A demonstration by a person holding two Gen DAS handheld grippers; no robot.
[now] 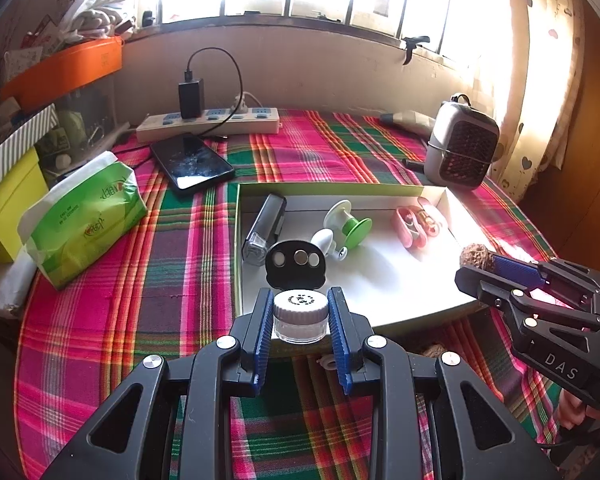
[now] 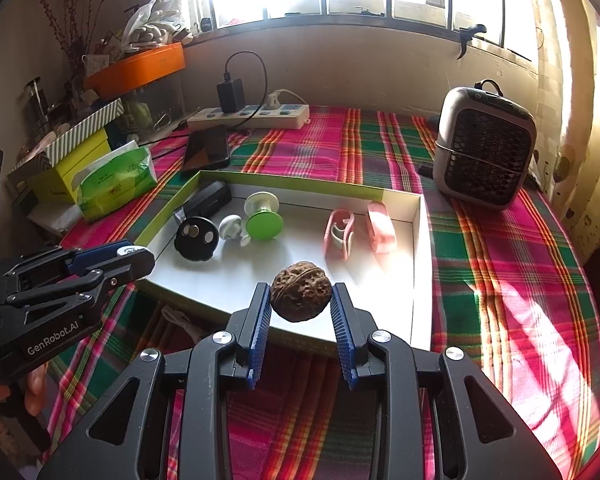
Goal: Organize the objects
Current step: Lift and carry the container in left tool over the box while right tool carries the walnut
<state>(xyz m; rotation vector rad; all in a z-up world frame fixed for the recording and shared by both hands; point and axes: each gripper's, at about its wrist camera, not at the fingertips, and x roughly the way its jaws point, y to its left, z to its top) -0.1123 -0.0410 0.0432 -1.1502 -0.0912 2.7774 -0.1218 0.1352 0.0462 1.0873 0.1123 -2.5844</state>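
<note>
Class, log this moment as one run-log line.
left gripper: shut on jar | right gripper: shut on walnut | both near tray

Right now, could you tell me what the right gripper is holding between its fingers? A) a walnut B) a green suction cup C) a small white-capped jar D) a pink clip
A: the right gripper has its blue fingers pressed on either side of a brown, wrinkled walnut, held above the tray.

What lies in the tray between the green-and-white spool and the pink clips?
Nothing: between the spool and the pink clips the tray floor is bare, clearest in the right wrist view.
</note>
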